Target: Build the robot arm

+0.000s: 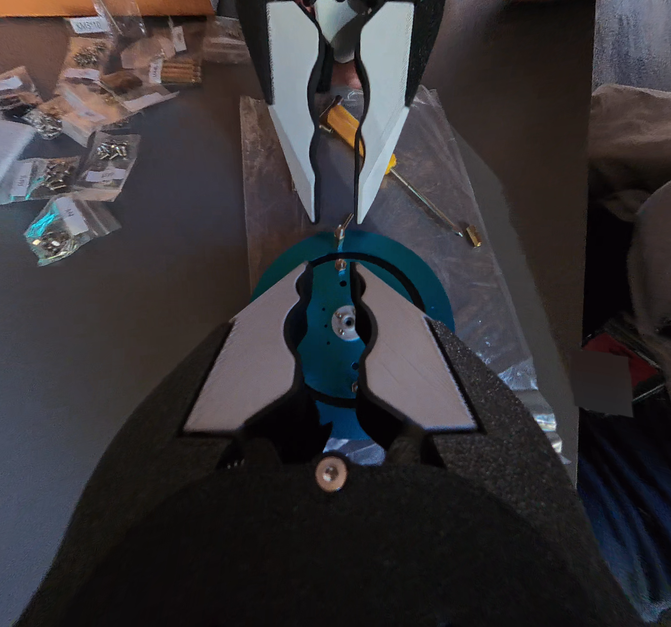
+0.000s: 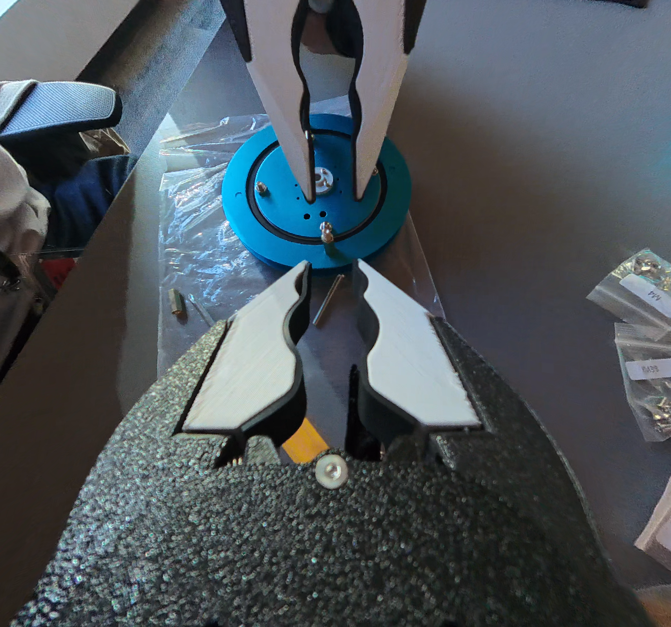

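Two grippers are facing each other over a round blue metal disc (image 2: 276, 231) lying on clear plastic film (image 2: 196, 246). Left gripper (image 1: 332, 264), jaws apart, is hovering above its hub; right gripper (image 2: 332, 264), also parted, is sitting just beside a brass standoff (image 2: 326, 231) at the rim.

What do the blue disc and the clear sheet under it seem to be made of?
The blue disc looks like anodised metal, probably aluminium: an even satin blue with crisp drilled holes and a silvery hub in its centre. The clear sheet looks like thin plastic film, perhaps a bag: it is transparent, creased, and shows rainbow glints in the light.
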